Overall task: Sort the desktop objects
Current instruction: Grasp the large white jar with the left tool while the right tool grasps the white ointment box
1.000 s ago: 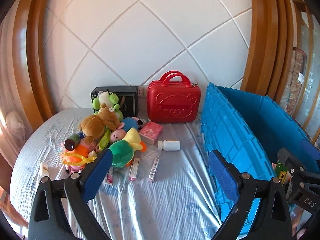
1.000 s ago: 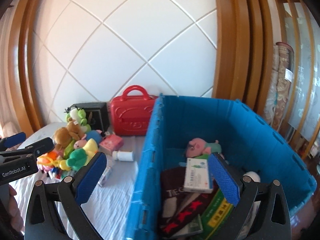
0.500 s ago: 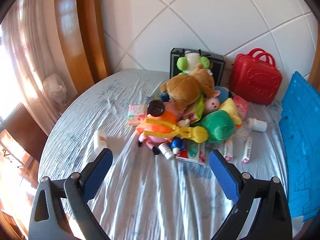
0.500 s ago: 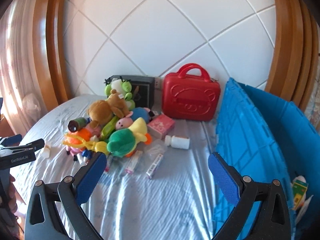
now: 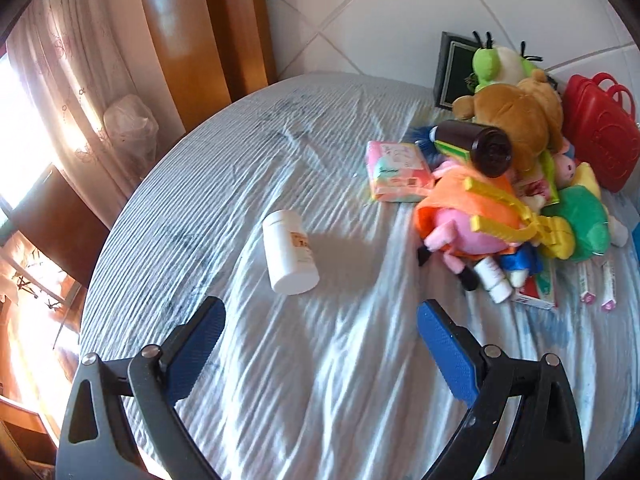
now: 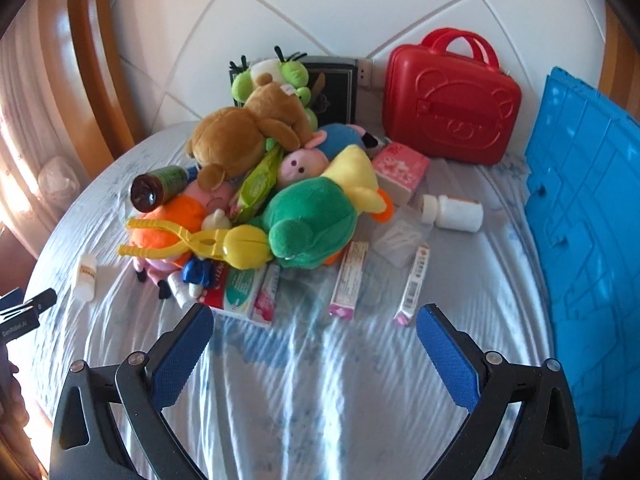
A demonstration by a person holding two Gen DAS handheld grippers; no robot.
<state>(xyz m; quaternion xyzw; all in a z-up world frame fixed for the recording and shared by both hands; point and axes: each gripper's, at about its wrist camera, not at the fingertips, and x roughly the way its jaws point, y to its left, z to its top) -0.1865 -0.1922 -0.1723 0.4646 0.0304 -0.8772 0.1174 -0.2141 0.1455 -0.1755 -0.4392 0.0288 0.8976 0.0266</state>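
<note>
Left gripper (image 5: 320, 320) jaws apart, empty, hovering low just short of white bottle (image 5: 290, 252) lying on desk (image 5: 240, 152). Right gripper (image 6: 314, 334) also wide apart, empty, facing toy pile (image 6: 256, 184); blue crate (image 6: 588, 200) at right

The left claw (image 5: 318, 330) has swung leftward from the blue crate to the surface's left edge and now hovers, jaws spread, just short of the lying white bottle (image 5: 290, 252). The right claw (image 6: 314, 338) has swung from above the blue crate (image 6: 588, 216) to the toy pile (image 6: 260, 184), jaws spread and empty.
</note>
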